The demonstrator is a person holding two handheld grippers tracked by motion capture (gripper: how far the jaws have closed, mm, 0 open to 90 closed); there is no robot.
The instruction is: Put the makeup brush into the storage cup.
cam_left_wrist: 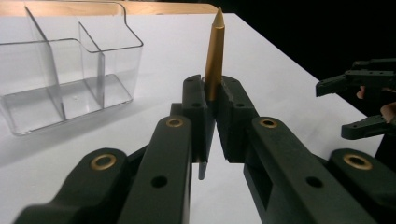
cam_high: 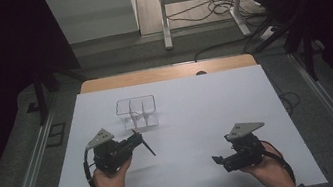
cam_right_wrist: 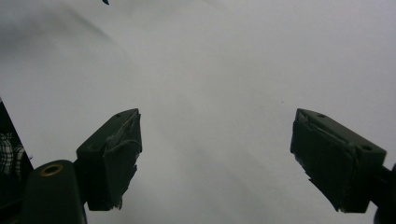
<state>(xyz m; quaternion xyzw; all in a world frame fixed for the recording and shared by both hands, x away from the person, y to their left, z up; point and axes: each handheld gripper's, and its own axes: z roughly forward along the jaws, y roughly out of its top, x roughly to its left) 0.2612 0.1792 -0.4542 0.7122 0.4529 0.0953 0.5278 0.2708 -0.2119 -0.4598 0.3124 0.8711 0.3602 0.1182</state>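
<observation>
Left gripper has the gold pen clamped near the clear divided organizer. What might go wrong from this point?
1. The left gripper pinches the gold pen partway along its length, with the gold end sticking up and a dark end below the jaws; it may pivot or slip.
2. The clear organizer has narrow compartments and thin dividers; a tilted pen might catch on a wall or nudge the light box.
3. The right gripper is open and away from the organizer, so nothing steadies it.

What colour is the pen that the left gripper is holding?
The pen has a gold upper part and a dark lower end, clearest in the left gripper view.
</observation>
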